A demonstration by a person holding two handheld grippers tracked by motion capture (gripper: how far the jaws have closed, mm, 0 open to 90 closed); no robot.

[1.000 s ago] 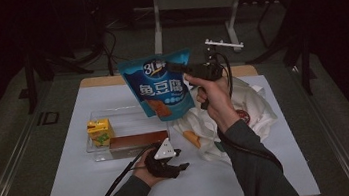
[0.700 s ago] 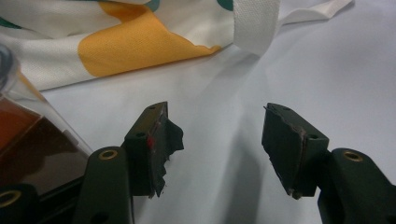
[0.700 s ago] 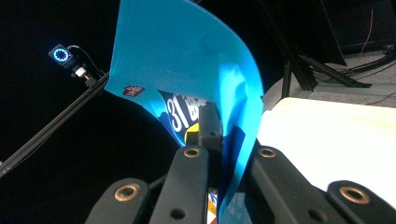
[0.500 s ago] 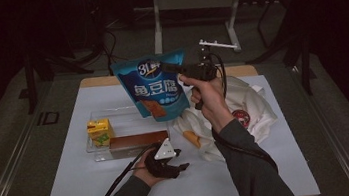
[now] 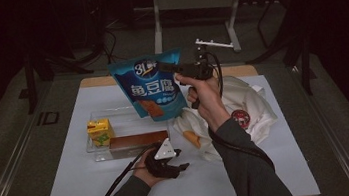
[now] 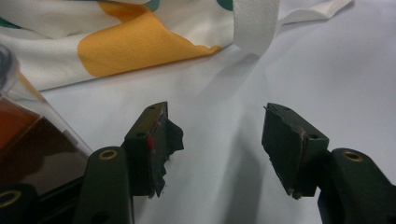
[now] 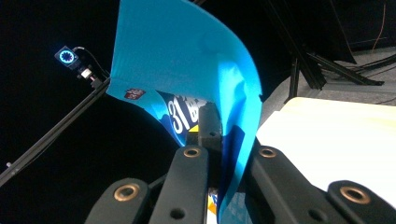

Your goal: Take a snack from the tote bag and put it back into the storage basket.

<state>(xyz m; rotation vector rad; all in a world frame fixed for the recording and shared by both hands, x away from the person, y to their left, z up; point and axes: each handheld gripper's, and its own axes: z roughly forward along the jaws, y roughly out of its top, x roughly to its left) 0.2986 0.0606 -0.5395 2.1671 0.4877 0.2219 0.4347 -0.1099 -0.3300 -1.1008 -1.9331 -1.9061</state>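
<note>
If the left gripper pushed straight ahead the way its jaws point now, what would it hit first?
Probably the white cloth bag: bare table lies ahead of the open left gripper, then the bag's orange-patched edge. Depth is uncertain.

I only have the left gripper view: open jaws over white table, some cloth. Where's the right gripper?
Observer: The right gripper is raised above the table, shut on the top edge of a blue snack pouch.
Operator: Pouch off the table?
Observer: Yes, it hangs in the air over the clear tray.
Operator: Anything in that tray?
Observer: A yellow carton and a brown box.
</note>
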